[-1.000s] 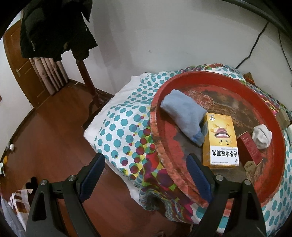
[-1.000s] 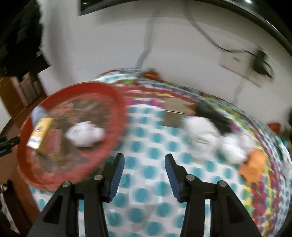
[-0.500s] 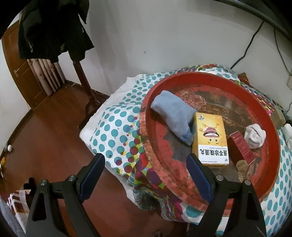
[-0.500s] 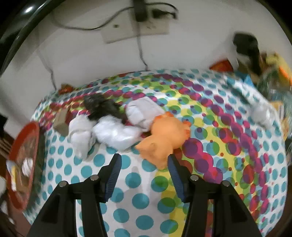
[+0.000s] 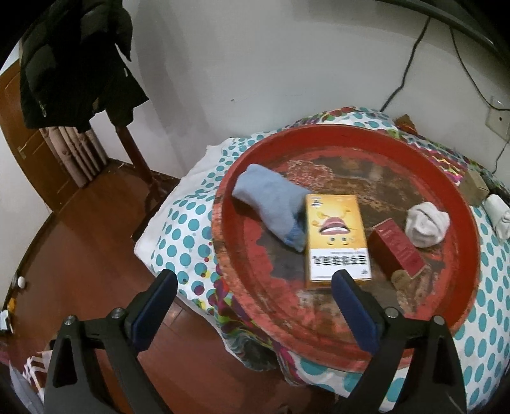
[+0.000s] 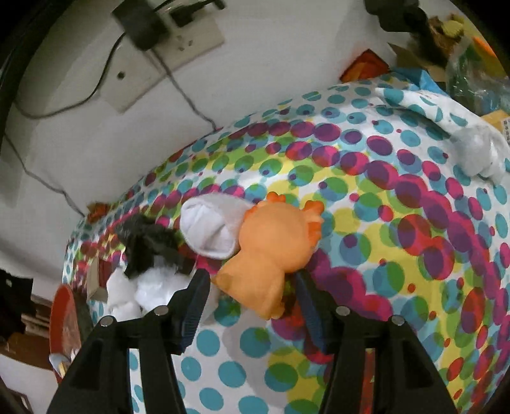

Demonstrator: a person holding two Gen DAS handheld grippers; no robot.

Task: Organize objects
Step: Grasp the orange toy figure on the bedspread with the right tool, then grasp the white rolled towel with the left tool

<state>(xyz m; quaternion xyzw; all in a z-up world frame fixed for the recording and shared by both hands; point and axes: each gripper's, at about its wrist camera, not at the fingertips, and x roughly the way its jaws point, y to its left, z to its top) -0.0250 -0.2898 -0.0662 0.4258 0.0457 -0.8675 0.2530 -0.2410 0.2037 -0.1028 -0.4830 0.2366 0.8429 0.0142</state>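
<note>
A worn red round tray point(image 5: 424, 159) lies on the dotted tablecloth and holds a blue sock point(image 5: 271, 200), a yellow box point(image 5: 334, 235), a small red box point(image 5: 398, 251) and a white sock ball point(image 5: 427, 223). My left gripper point(image 5: 255, 286) hovers over the tray's near left rim, empty, its jaws opening wide. On the cloth lies an orange toy duck point(image 6: 271, 251), with a white sock point(image 6: 210, 229), a black sock point(image 6: 149, 245) and more white socks point(image 6: 153, 286) to its left. My right gripper point(image 6: 251, 281) is opening, and the duck's lower end sits between its pads without being pressed.
A wall socket point(image 6: 165, 28) with cables is behind the table. A grey bundle point(image 6: 475, 149) and clutter lie far right. The tray's rim point(image 6: 62, 321) shows at the lower left. A dark coat point(image 5: 73, 63) hangs over the wooden floor point(image 5: 70, 254). A cardboard box point(image 5: 476, 188) sits beside the tray.
The right view swept from the tray across the table to the orange duck, rolling as it went, and its jaws widened. The left gripper drifted slightly and its jaws spread a little.
</note>
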